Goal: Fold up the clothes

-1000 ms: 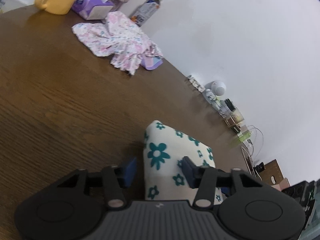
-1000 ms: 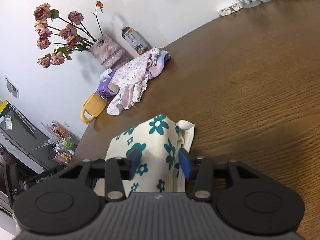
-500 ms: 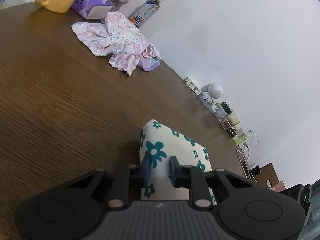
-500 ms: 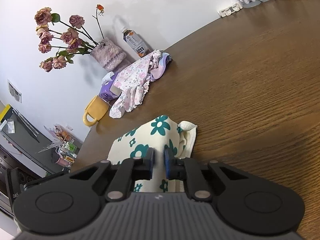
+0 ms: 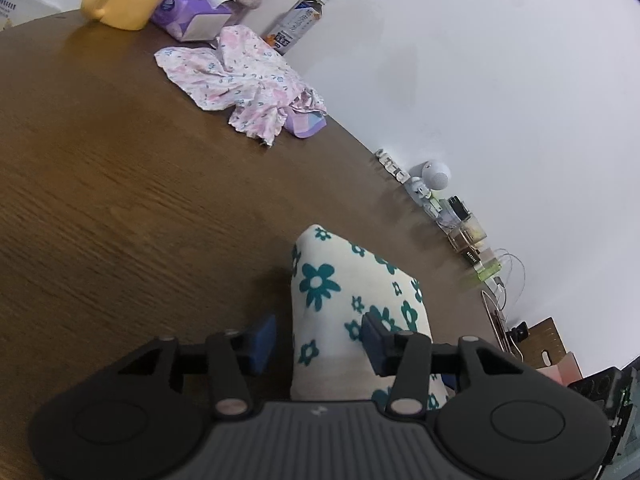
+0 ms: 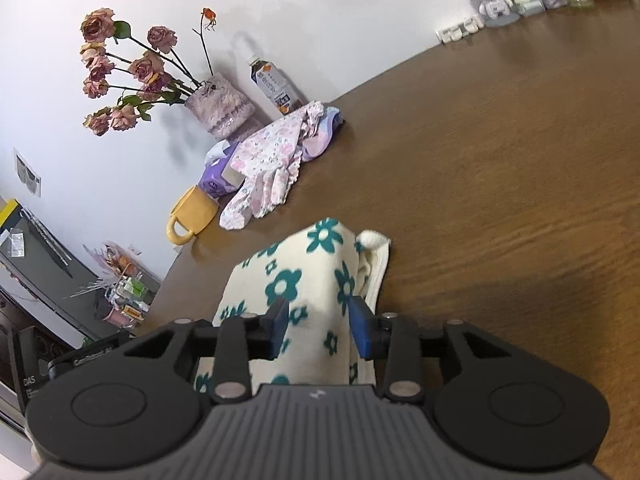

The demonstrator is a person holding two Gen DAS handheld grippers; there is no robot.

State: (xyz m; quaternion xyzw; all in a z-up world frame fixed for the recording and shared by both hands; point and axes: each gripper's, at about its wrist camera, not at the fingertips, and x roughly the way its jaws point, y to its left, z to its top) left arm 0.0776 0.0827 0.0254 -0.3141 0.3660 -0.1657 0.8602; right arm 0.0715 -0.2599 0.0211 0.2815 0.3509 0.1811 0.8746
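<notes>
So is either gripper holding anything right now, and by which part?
Nothing is held. The left gripper and right gripper are both open, fingers apart around the flowered cloth.

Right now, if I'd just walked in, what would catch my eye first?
Probably the cream cloth with teal flowers, folded on the brown table between the open right gripper. Behind it, a crumpled pink floral garment lies by a yellow mug, and dried roses lean from a vase at the wall.

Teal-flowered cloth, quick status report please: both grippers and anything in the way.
Left gripper open, right gripper open, both straddling the folded teal-flowered cloth. Cloth resting on the table. Nothing in the way.
</notes>
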